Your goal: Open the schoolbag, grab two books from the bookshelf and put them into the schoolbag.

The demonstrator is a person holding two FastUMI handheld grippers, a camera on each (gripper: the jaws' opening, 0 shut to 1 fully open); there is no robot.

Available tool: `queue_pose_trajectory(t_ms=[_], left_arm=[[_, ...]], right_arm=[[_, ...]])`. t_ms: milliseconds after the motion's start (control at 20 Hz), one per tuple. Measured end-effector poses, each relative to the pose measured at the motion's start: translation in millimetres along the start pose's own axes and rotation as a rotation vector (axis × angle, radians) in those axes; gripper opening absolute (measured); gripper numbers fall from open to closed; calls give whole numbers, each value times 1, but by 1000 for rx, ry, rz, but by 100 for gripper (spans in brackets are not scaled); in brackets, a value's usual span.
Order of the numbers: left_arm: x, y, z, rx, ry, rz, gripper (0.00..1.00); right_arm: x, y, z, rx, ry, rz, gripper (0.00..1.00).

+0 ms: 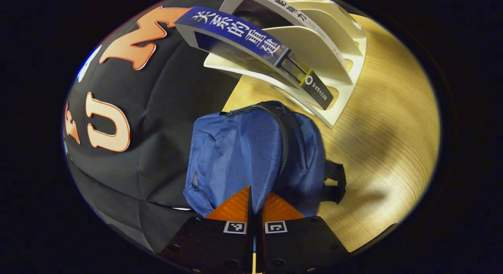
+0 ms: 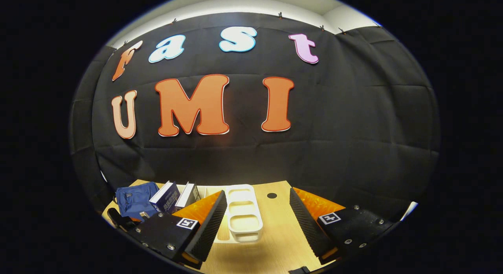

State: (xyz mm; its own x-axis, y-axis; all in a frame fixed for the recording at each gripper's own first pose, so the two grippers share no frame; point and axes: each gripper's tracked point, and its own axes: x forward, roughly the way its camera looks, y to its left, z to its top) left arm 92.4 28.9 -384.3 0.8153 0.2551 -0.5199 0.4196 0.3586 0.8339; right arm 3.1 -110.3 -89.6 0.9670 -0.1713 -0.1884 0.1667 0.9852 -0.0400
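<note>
In the left gripper view the blue schoolbag [image 1: 235, 152] lies on the wooden table [image 1: 385, 148], its zipper [image 1: 283, 140] closed along the top. My left gripper [image 1: 257, 197] is narrowed onto a fold of the bag's fabric at its near end. Behind the bag a white slotted bookshelf [image 1: 338, 89] holds a blue book [image 1: 235, 38] and a pale-spined book [image 1: 294, 16], both leaning. In the right gripper view my right gripper [image 2: 257, 209] stands open above the table, empty, far from the schoolbag [image 2: 135, 201]. The two books [image 2: 169, 197] and the bookshelf [image 2: 243, 215] lie ahead of it.
The black cloth wall [image 2: 353, 128] closes off the back of the table. A small dark hole [image 2: 272, 195] sits in the tabletop [image 2: 275, 230] past the bookshelf. A black strap [image 1: 334, 183] sticks out from the bag's right side.
</note>
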Motion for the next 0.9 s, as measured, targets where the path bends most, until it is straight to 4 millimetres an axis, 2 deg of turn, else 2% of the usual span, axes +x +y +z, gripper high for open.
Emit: queue_pose_trajectory(t_ms=[150,350,600,750,850,900], left_arm=[[-10,7,3,-4,-9,-69,3],[-25,26,8,-111,14,-189,2],[-32,60,18,-171,20,-411,3],[-31,84,21,-169,8,-528,3],[-28,99,21,-163,2,-597,3],[-26,107,21,-149,-5,-621,3]], right_arm=[[3,13,2,9,-4,37,95],[3,32,10,55,-23,69,95],[-2,58,43,94,-122,25,96],[-13,84,75,156,-235,51,95],[-18,105,88,182,-286,69,95],[-20,116,93,161,-305,78,100]])
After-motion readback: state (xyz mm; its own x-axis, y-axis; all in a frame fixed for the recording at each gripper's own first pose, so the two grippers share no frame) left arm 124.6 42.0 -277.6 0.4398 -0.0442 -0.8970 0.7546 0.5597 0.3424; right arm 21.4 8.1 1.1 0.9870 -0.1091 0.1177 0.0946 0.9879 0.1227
